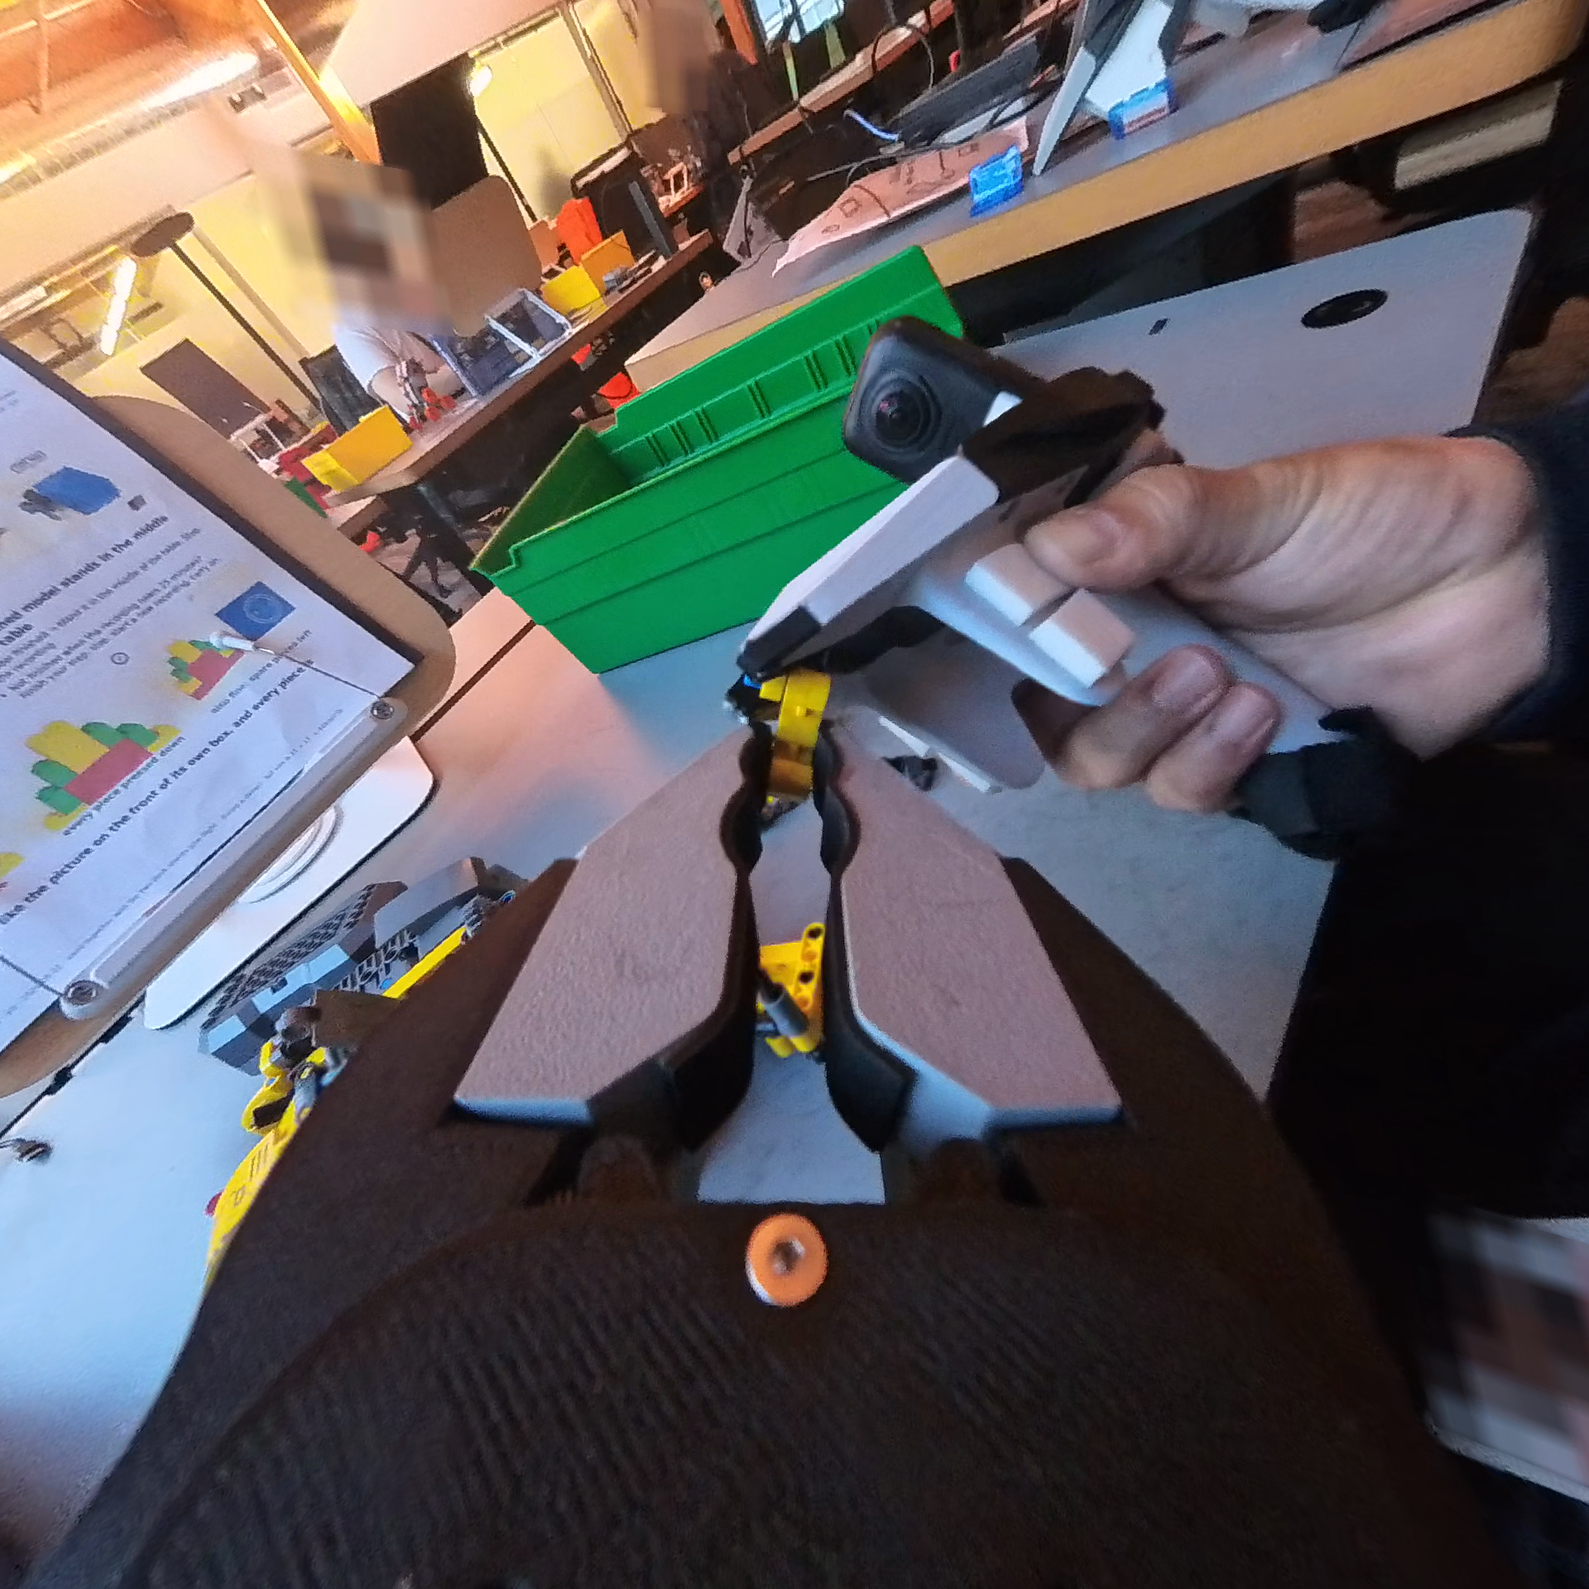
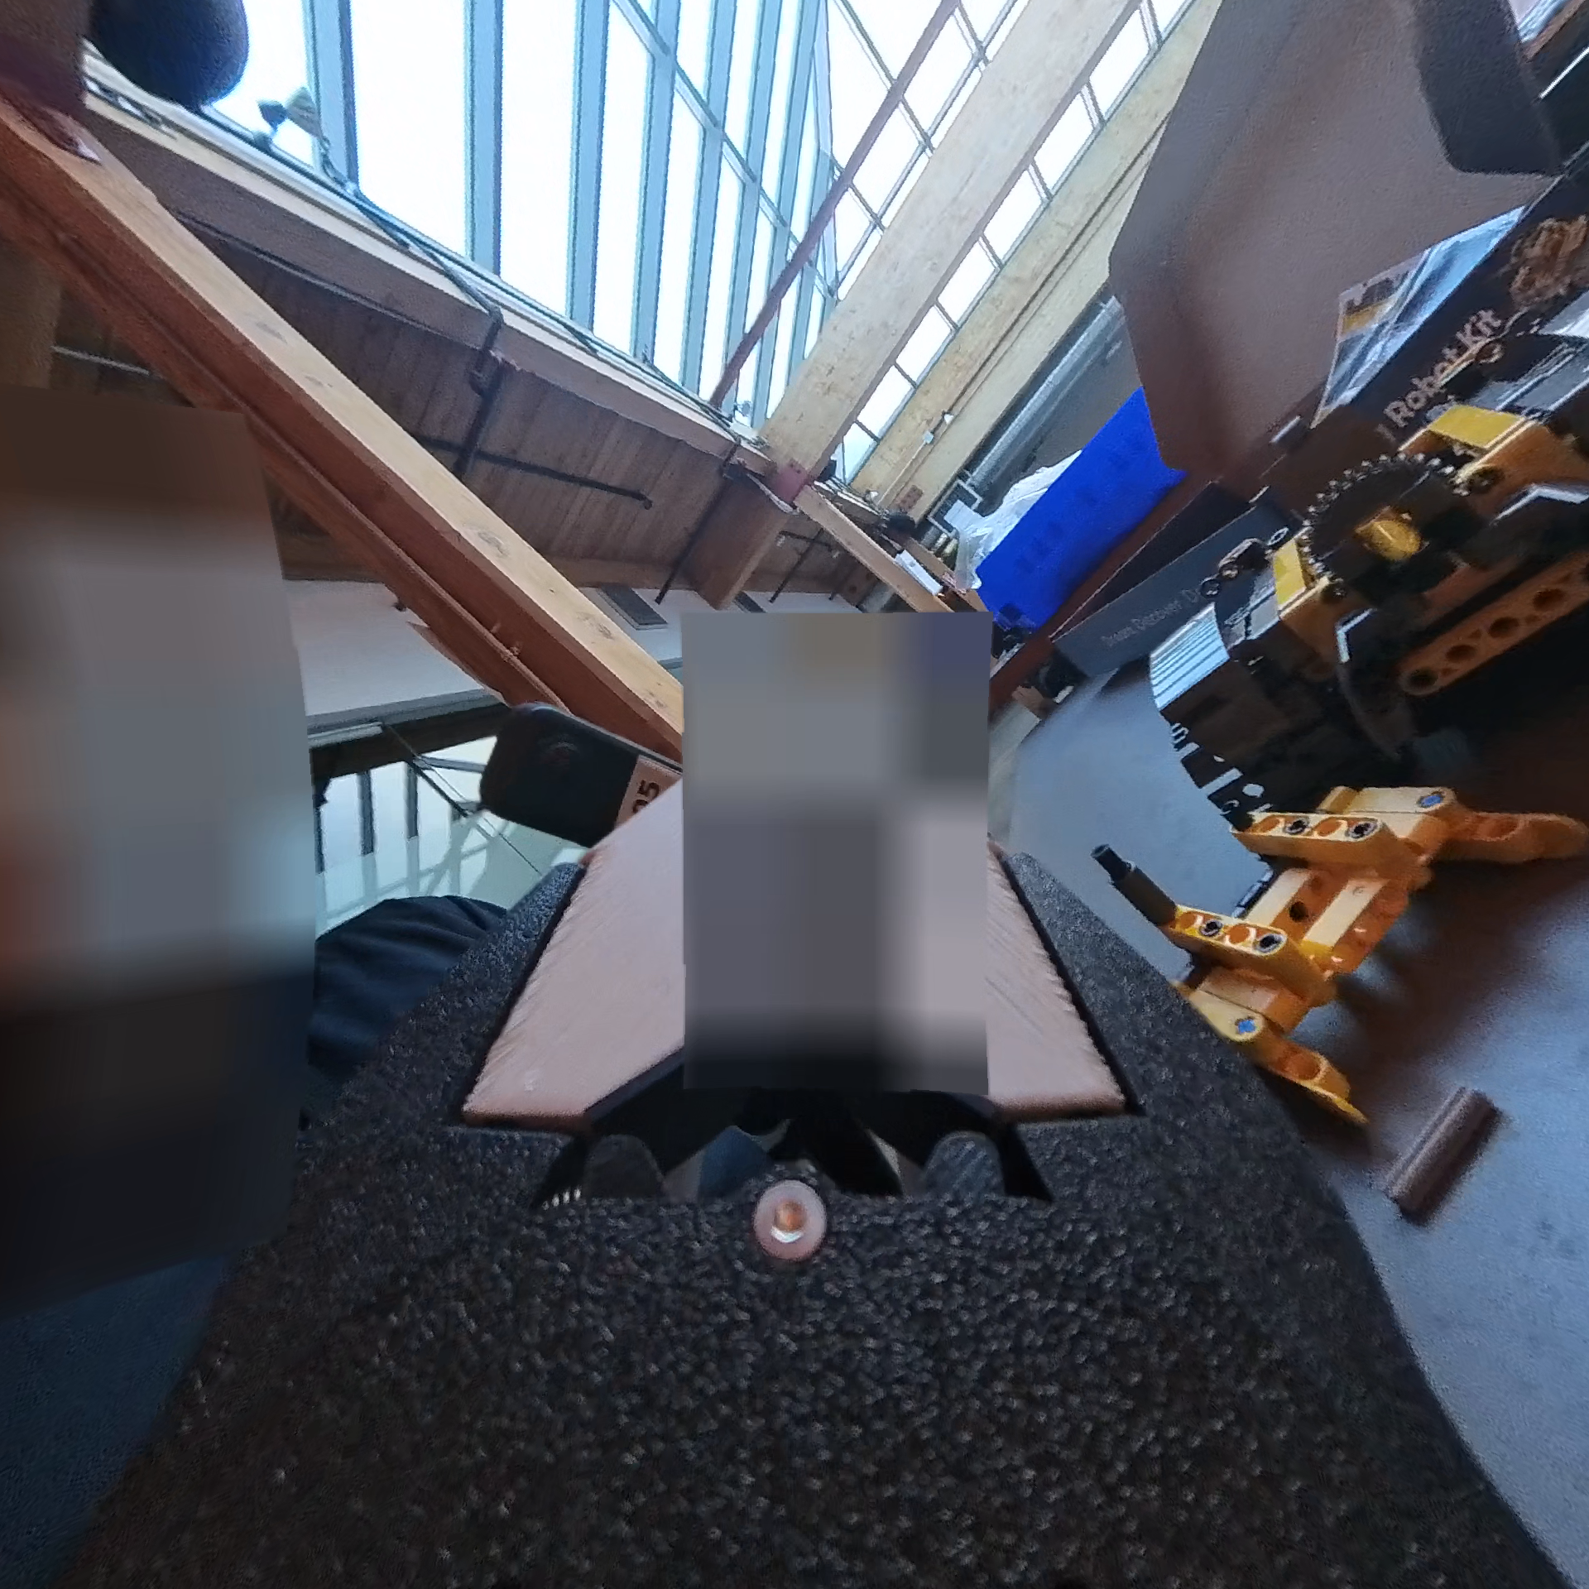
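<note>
Left wrist view: left claw [image 1: 787, 774] and right claw [image 1: 778, 688] both pinching yellow piece [image 1: 795, 731] above grey table [image 1: 1118, 860]; green bin [image 1: 688, 533] behind.

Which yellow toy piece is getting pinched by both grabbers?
The small yellow piece up in the air: the left gripper and right gripper both clamp it. The other yellow piece lies on the table.

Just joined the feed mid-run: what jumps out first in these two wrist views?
Dead centre of the left wrist view, the left gripper and the white hand-held right gripper both pinch one small yellow holed brick assembly above the grey table. Behind sits a bright green plastic bin. The right wrist view shows a yellow beam frame lying on the table, right of centre.
</note>
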The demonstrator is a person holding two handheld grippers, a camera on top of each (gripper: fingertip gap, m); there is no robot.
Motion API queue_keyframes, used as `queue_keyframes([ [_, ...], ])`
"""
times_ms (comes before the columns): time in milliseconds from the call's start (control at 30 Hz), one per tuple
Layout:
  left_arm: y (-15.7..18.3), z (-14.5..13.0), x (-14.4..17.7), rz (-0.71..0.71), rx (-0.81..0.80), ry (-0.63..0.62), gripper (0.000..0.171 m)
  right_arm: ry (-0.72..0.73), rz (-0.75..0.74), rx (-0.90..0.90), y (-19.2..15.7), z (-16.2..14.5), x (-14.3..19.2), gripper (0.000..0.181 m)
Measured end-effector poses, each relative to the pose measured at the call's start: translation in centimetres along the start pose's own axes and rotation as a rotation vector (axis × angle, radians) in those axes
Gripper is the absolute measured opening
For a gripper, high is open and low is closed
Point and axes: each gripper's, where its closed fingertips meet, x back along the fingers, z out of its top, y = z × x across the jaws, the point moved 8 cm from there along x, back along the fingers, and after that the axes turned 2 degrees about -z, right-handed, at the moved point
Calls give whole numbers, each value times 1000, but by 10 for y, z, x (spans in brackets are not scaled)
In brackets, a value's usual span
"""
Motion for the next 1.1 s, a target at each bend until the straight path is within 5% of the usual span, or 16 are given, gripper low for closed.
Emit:
queue_keyframes([
  [400,0,-6,-3,-17,14,-27,7,31,-55,80,4,0,-2,5],
  [467,24,-15,-14,-172,5,-123,6,136,23,76,-5,10,-2,3],
  [567,43,-15,-23,-50,-189,-150,7,50,-178,131,-3,17,4,4],
  [700,14,-10,-16,-29,-41,-123,6,131,-197,189,-16,35,22,3],
  [900,6,-16,-16,-23,-9,-130,7,-89,-349,274,-11,29,19,3],
  [1100,22,-31,-25,-131,-41,-345,6,-267,-507,438,-6,30,25,4],
])
